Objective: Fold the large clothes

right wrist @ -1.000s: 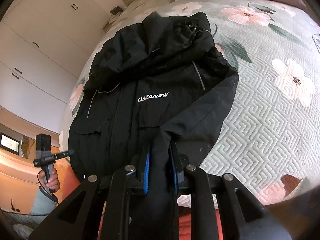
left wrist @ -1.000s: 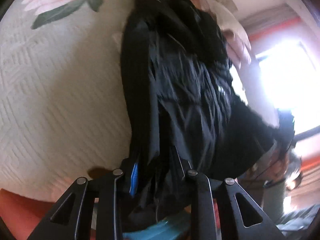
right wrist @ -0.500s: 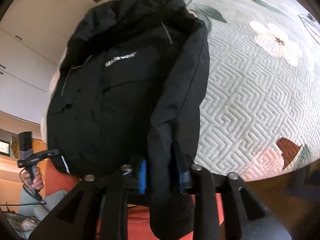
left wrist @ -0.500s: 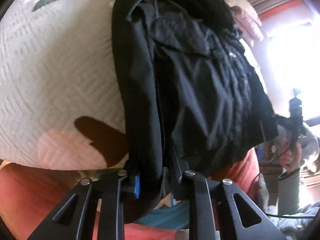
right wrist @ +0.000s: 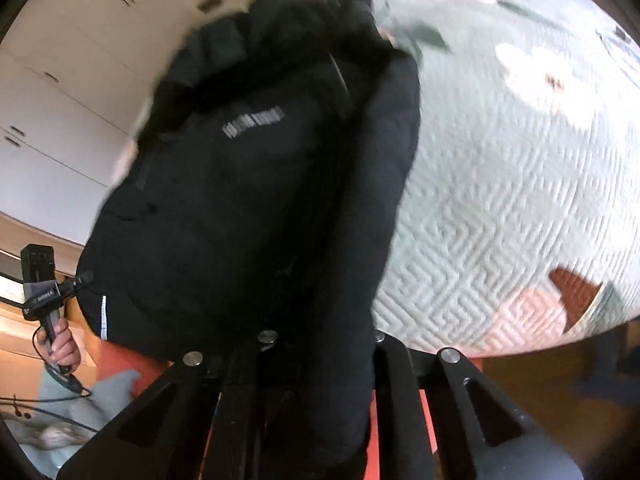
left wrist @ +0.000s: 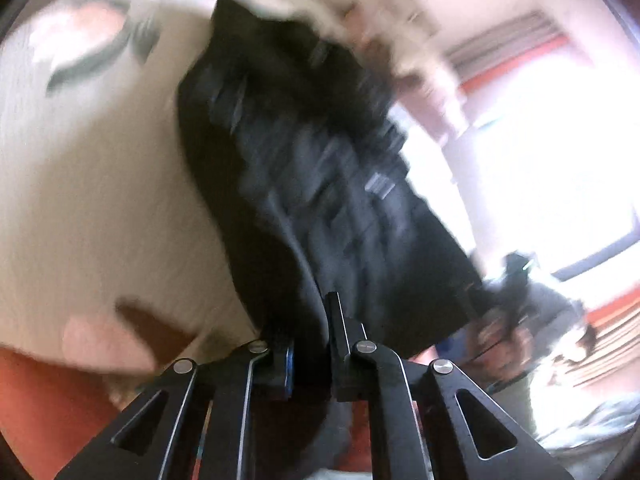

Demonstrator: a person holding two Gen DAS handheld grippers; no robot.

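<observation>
I have the black jacket (right wrist: 256, 184) spread on the bed (right wrist: 500, 208), hem toward me. Left gripper (left wrist: 308, 344) and right gripper (right wrist: 320, 344) each pinch fabric between nearly closed fingers. Step: straightening. Next, I judge, calls for an even pull.

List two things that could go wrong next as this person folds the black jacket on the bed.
1. Both the left gripper and right gripper pinch only the edge of the jacket; the fabric might slip free.
2. The jacket hangs past the edge of the bed; if dropped, it may slide to the floor.
</observation>
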